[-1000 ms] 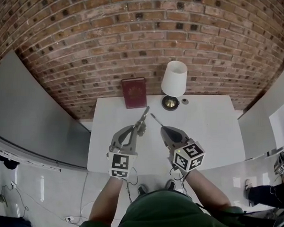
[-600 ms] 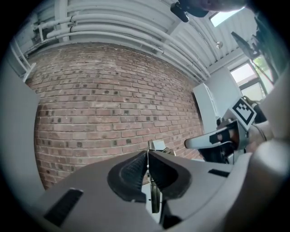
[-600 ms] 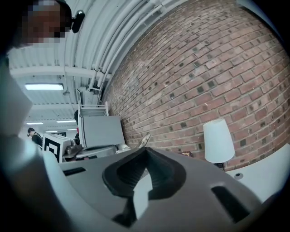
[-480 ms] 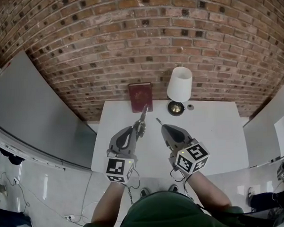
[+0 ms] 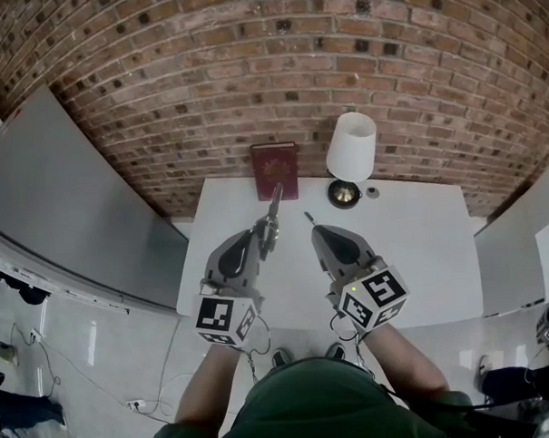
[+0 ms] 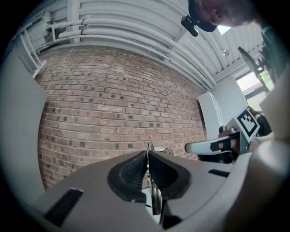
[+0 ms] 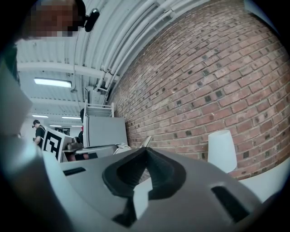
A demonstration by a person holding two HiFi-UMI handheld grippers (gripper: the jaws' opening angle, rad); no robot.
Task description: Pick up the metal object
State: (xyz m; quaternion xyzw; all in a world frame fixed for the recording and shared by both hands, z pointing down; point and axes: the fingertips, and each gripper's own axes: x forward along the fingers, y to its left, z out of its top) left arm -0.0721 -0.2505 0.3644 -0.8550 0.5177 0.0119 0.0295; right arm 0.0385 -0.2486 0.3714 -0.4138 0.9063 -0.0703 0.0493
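Observation:
A thin metal object [image 5: 275,204] sticks out of my left gripper [image 5: 267,232], which is shut on it above the white table [image 5: 412,244]. In the left gripper view the metal strip [image 6: 156,199] runs between the closed pads of the left gripper [image 6: 147,152], and its tip pokes out past them. My right gripper [image 5: 306,218] is held beside it to the right, shut with nothing in it. Its jaws meet at the tip in the right gripper view [image 7: 146,150], where the metal object [image 7: 146,141] shows to the left.
A white-shaded lamp [image 5: 351,147] and a red book [image 5: 275,170] stand at the table's far edge against the brick wall. A small round thing [image 5: 372,192] lies by the lamp. Grey panels [image 5: 65,204] flank the table on the left.
Both grippers have come up from the table toward the head camera and look larger. The metal object has risen with the left gripper.

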